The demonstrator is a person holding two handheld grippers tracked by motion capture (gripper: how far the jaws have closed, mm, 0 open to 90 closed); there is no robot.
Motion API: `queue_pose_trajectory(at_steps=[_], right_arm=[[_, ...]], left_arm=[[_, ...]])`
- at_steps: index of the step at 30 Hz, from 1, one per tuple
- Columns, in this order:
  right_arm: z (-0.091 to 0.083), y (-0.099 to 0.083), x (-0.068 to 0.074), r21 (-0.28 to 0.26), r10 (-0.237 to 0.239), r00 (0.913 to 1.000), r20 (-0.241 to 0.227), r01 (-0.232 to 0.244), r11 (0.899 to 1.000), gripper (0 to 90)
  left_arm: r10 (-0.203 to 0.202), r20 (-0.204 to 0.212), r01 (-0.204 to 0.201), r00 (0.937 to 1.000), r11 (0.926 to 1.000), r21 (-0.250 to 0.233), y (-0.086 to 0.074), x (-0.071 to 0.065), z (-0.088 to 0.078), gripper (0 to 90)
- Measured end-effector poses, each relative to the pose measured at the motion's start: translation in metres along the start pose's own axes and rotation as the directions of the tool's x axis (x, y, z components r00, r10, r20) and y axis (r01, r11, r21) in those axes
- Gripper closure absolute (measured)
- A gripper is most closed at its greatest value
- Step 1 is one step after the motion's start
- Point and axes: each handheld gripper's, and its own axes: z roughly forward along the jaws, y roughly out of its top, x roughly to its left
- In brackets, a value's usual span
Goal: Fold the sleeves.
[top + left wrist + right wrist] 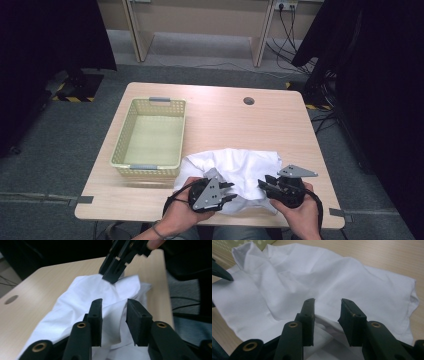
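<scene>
A crumpled white cloth [240, 165] lies on the near right part of the wooden table [225, 115]. My left gripper [231, 191] sits at the cloth's near left edge, pointing right. Its jaws stand apart over a raised fold of the cloth [75, 305], and the pads do not press on it. My right gripper [263, 182] faces it from the near right edge. In the right gripper view the right gripper [327, 301] is open, with the cloth [324, 272] spread beyond and under its jaws. The right gripper [117, 267] hovers over the cloth's far side in the left gripper view.
A pale yellow plastic basket [122, 140] with grey handles stands left of the cloth, touching its corner. A round cable hole [248, 101] is at the table's far side. Dark curtains, floor cables and desk legs surround the table.
</scene>
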Motion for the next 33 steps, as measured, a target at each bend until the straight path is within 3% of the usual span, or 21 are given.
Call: queue_pose_trajectory(at_steps=[3,4,5,6,7,8,9,10,12,13,14,17,19,20,22,23,24,27,28,29,33], right_arm=[[0.001,-0.004,0.001,0.006,0.0,1.0,-0.001,0.0,1.0,64.5],[0.002,-0.007,0.001,0.014,0.003,1.0,-0.001,-0.003,1.0,64.5],[0.003,-0.009,0.002,0.016,0.006,1.0,-0.001,-0.006,1.0,64.4],[0.004,-0.011,0.002,0.018,0.007,1.0,-0.001,-0.007,1.0,64.3],[0.004,-0.011,0.002,0.018,0.007,1.0,-0.001,-0.007,1.0,64.3],[0.004,-0.013,0.002,0.023,0.011,0.9999,-0.001,-0.011,1.0,64.2],[0.005,-0.014,0.003,0.024,0.01,0.9999,0.0,-0.01,1.0,64.1],[0.005,-0.015,0.005,0.027,0.013,0.9999,-0.001,-0.013,1.0,64.0],[0.006,-0.017,0.007,0.032,0.008,1.0,-0.002,-0.008,0.999,63.7],[0.007,-0.018,0.009,0.033,0.003,1.0,-0.002,-0.003,0.999,63.4],[0.008,-0.019,0.01,0.034,0.001,1.0,-0.003,-0.001,0.999,63.2],[0.01,-0.023,0.011,0.043,0.003,1.0,-0.006,-0.003,0.999,62.2],[0.011,-0.025,0.01,0.048,0.008,0.9999,-0.008,-0.007,0.999,61.9],[0.013,-0.027,0.009,0.053,0.011,0.9999,-0.007,-0.011,0.999,61.6],[0.014,-0.029,0.009,0.062,0.014,0.9999,-0.007,-0.014,0.998,61.2],[0.015,-0.03,0.009,0.069,0.013,0.9999,-0.005,-0.013,0.998,61.1],[0.016,-0.03,0.009,0.074,0.014,0.9999,-0.004,-0.014,0.997,61.0],[0.018,-0.032,0.009,0.086,0.008,1.0,0.004,-0.008,0.996,60.7],[0.02,-0.034,0.009,0.098,0.012,0.9999,0.005,-0.013,0.995,60.4],[0.02,-0.034,0.009,0.098,0.012,0.9999,0.005,-0.013,0.995,60.4],[0.023,-0.037,0.011,0.113,0.008,0.9998,0.018,-0.01,0.994,59.7]], left_arm=[[-0.026,0.029,0.026,0.9993,0.9995,-0.02,0.002,0.0,-0.004,59.4],[-0.064,0.048,0.067,0.9968,0.9964,-0.052,0.004,0.001,-0.008,57.3],[-0.064,0.048,0.067,0.9968,0.9964,-0.052,0.004,0.001,-0.008,56.0],[-0.097,0.05,0.1,0.9941,0.9919,-0.078,0.006,0.005,-0.012,54.7],[-0.097,0.05,0.1,0.9941,0.9919,-0.078,0.006,0.005,-0.012,53.7],[-0.135,0.037,0.138,0.9901,0.9854,-0.099,0.007,0.01,-0.015,52.8],[-0.135,0.037,0.138,0.9901,0.9854,-0.099,0.007,0.01,-0.015,51.5],[-0.186,0.003,0.185,0.9826,0.9772,-0.104,0.005,0.017,-0.016,50.4],[-0.222,-0.033,0.219,0.9744,0.9715,-0.091,0.002,0.023,-0.017,49.4],[-0.222,-0.033,0.219,0.9744,0.9715,-0.091,0.002,0.023,-0.017,49.3],[-0.241,-0.06,0.238,0.9685,0.9694,-0.061,-0.004,0.026,-0.016,49.2],[-0.258,-0.059,0.258,0.9642,0.966,-0.007,-0.013,0.026,-0.013,47.9],[-0.256,-0.056,0.257,0.9651,0.9664,0.009,-0.016,0.025,-0.012,47.2],[-0.238,-0.05,0.24,0.9701,0.9698,0.044,-0.021,0.024,-0.01,47.0],[-0.241,-0.038,0.244,0.9697,0.9654,0.092,-0.026,0.022,-0.009,47.2],[-0.241,-0.038,0.244,0.9697,0.9654,0.092,-0.026,0.022,-0.009,47.8],[-0.224,-0.039,0.228,0.9738,0.964,0.138,-0.031,0.021,-0.008,48.2],[-0.219,-0.038,0.222,0.975,0.9612,0.163,-0.035,0.019,-0.008,49.8],[-0.225,-0.028,0.226,0.974,0.955,0.192,-0.039,0.017,-0.008,50.4],[-0.225,-0.028,0.226,0.974,0.955,0.192,-0.039,0.017,-0.008,50.9],[-0.207,-0.022,0.206,0.9782,0.9482,0.242,-0.046,0.009,-0.005,52.5]])
